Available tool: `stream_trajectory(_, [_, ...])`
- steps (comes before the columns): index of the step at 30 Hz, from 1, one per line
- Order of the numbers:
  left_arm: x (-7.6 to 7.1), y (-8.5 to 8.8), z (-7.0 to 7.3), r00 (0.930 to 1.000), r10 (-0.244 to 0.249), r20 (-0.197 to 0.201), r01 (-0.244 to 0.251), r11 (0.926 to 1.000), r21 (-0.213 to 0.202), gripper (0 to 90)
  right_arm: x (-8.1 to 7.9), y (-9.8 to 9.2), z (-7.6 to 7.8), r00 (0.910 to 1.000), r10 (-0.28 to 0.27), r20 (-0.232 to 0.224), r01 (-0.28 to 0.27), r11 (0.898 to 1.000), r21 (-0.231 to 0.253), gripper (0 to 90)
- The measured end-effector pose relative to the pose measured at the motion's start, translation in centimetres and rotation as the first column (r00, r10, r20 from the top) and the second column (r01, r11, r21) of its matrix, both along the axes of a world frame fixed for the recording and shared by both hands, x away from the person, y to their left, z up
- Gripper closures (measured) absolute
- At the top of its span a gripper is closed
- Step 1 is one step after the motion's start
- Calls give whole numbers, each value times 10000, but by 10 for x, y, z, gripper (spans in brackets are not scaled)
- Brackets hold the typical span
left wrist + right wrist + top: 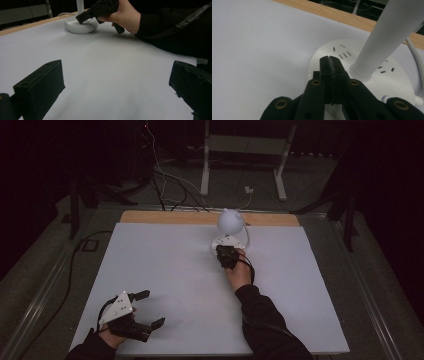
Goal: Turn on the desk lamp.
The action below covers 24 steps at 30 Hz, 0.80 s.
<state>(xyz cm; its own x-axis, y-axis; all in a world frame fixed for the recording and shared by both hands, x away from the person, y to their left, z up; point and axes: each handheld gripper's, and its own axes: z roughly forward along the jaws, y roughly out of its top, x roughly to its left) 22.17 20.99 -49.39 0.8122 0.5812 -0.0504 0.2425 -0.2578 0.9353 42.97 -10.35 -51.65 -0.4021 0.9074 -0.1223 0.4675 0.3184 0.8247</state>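
A matte white sheet (165, 270) covers my table, a pale wood strip (165, 216) showing along its far edge; toward that edge stands a smooth white lamp (230, 222), round head on a tubular stem over a disc base (329, 50) marked with short slots; my right gripper (226, 254) rests its pressed-together, empty jaw tips on the base, beside the stem; well nearer me than the lamp, my left gripper (148, 309) lies spread wide, empty.
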Motion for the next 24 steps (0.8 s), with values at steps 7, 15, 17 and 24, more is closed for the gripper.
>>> stream_trajectory(7, [0,0,0,10000,-2,-12,2,10000,-8,3,-1,0,-1,9999,21,131,-20,10000,-76,900])
stream_trajectory(15, [0,0,0,10000,12,-11,-12,10000,-18,3,-1,4,1,10000,-22,39,21,9998,185,900])
stream_trajectory(17, [1,0,0,10000,19,-18,-19,10000,-25,3,-2,3,11,9991,-66,428,48,9991,425,855])
stream_trajectory(24, [0,0,0,10000,13,1,-13,10000,-15,4,-7,3,21,9954,483,823,-550,9952,804,644])
